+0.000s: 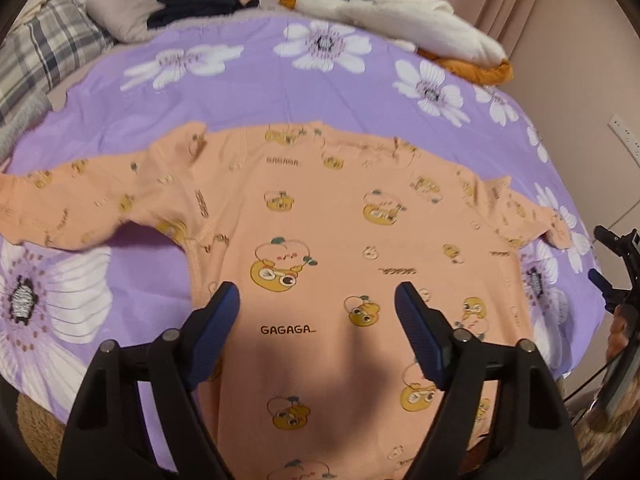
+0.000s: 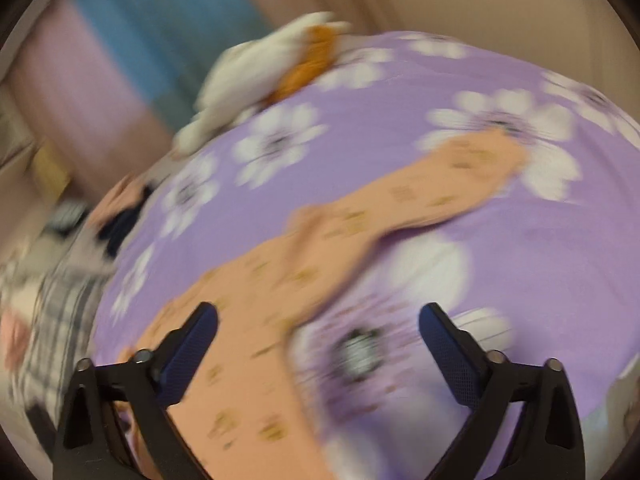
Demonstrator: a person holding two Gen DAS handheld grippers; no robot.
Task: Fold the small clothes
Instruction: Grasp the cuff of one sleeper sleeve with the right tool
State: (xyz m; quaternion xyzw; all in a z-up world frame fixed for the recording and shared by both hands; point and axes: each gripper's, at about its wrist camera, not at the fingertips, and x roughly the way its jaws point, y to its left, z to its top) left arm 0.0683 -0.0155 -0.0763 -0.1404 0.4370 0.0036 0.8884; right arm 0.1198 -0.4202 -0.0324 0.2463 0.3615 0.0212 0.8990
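Under me spreads the purple bedsheet (image 1: 248, 92) with its big white flowers, filling both of my views from edge to edge. On it lies the peach shirt (image 1: 320, 216), the largest thing on the sheet, spread flat with its printed cartoon ducks facing up and the word GAGAGA low on the body; in my left view its body fills the centre and runs down to six o'clock, one sleeve reaching out to nine o'clock and the other to about three o'clock. In my right view, which is smeared by blur, that same shirt (image 2: 256, 320) comes up from six o'clock and a sleeve stretches away toward two o'clock over a white flower. At twelve to one o'clock in my left view a white and orange plush toy (image 1: 400, 20) lies at the far edge of the sheet, and at ten to eleven o'clock sits a heap of folded clothes (image 1: 192, 4) beside a plaid blanket (image 1: 44, 52). My left gripper (image 1: 318, 300) hangs over the lower body of the shirt, jaws apart, nothing pinched between the blue pads. My right gripper (image 2: 318, 322) stands wide too, over the shirt's edge and a flower, holding nothing.
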